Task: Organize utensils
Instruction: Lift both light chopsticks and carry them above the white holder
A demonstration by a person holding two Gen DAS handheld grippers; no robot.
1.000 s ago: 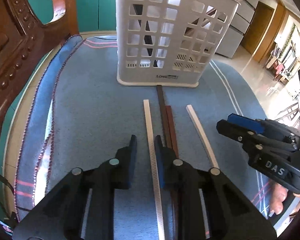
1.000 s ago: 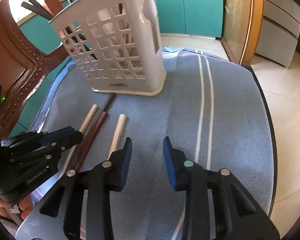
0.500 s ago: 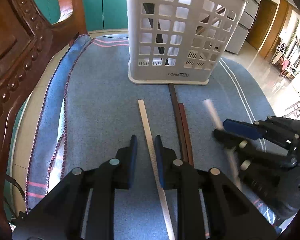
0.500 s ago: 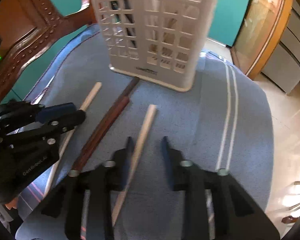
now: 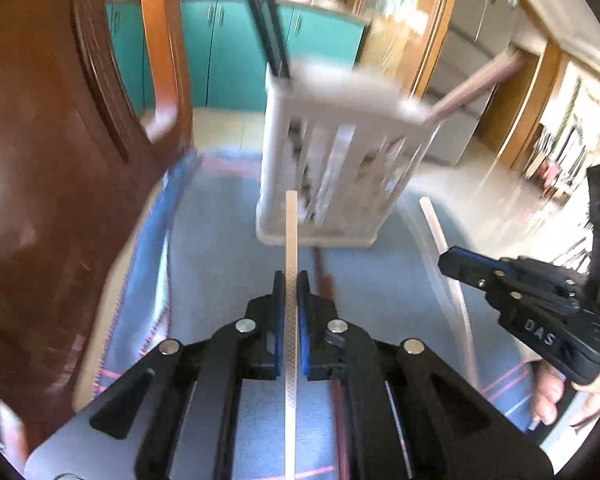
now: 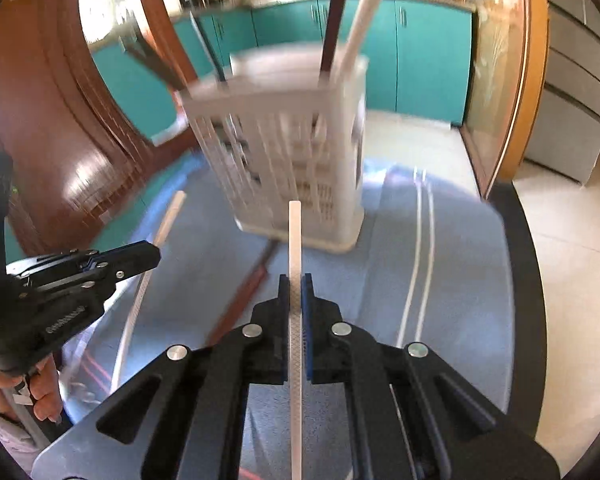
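My left gripper [image 5: 291, 280] is shut on a white chopstick [image 5: 291, 232] that points forward at the white slotted utensil basket [image 5: 332, 168]. My right gripper [image 6: 295, 282] is shut on a second white chopstick [image 6: 295, 236], also aimed at the basket [image 6: 284, 140]. Both sticks are lifted off the blue cloth [image 5: 220, 264]. Two dark brown chopsticks [image 6: 240, 292] lie on the cloth in front of the basket, also showing in the left wrist view [image 5: 324, 276]. Dark and white utensils stand in the basket [image 6: 340, 16]. Each gripper shows in the other's view, the right one [image 5: 500, 276] and the left one [image 6: 100, 264].
A brown wooden chair [image 5: 60, 140] stands close on the left of the table. The table's dark edge [image 6: 528, 280] curves on the right. Teal cabinets [image 6: 420, 52] stand behind.
Both grippers have closed on the white chopsticks and lifted them off the cloth. Both views have swung up and are blurred by motion.
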